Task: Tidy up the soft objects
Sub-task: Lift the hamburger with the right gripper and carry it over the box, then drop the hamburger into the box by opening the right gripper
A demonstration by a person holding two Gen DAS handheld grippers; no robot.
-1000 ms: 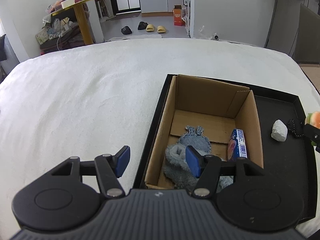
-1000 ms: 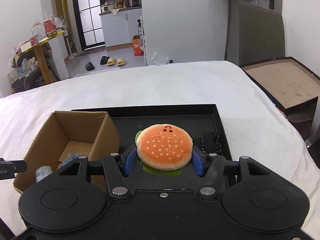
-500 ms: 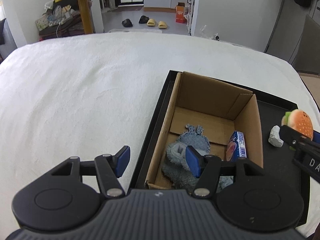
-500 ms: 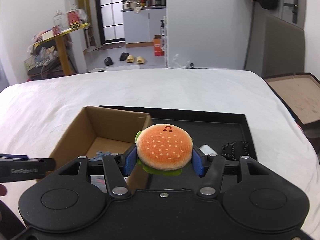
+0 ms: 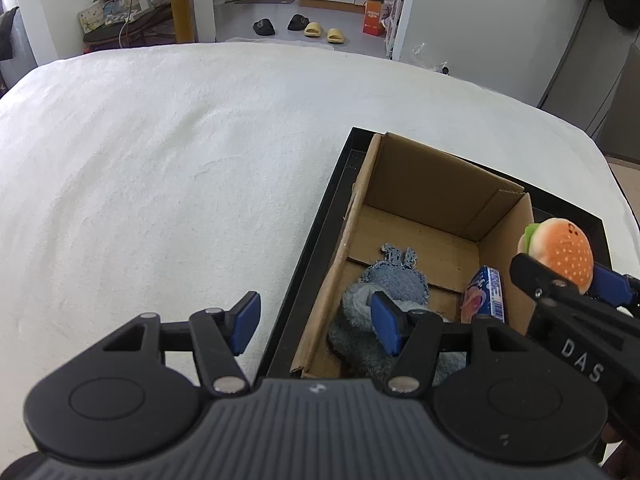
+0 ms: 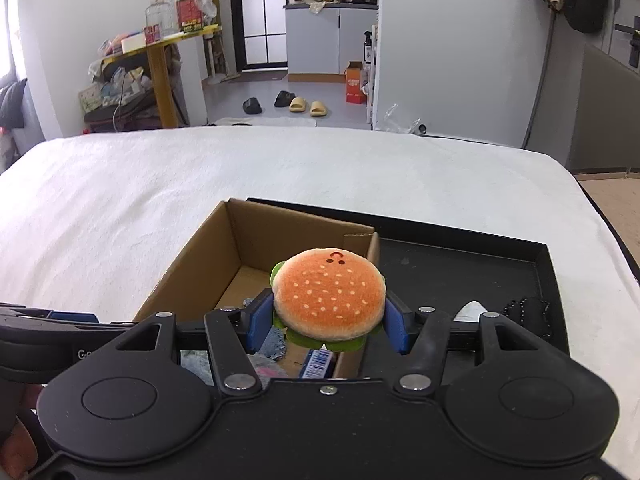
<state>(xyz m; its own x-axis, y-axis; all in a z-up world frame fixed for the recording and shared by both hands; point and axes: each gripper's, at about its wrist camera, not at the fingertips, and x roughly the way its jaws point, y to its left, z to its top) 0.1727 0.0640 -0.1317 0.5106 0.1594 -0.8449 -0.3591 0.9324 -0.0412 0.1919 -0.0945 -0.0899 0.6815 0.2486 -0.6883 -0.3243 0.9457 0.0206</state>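
My right gripper (image 6: 326, 326) is shut on a plush hamburger (image 6: 329, 294), its blue pads pressing both sides of the bun. It hangs over the right wall of an open cardboard box (image 6: 256, 236). In the left wrist view the same hamburger (image 5: 560, 254) sits above the box's right wall (image 5: 516, 264). Inside the box lie a blue-grey fuzzy cloth item (image 5: 362, 320) with a denim patch (image 5: 396, 276) and a small blue packet (image 5: 486, 292). My left gripper (image 5: 316, 322) stands open over the box's left wall, empty.
The box stands in a black tray (image 6: 460, 264) on a white-covered bed (image 5: 160, 168). A small white lump (image 6: 472, 310) and a black chain (image 6: 528, 314) lie in the tray's right part. Past the bed's far edge are slippers (image 6: 308, 106) on the floor and a yellow table (image 6: 160, 76).
My right gripper has carried the hamburger leftward from over the tray's floor to above the box's right wall. The left gripper has tipped down a little and stays open.
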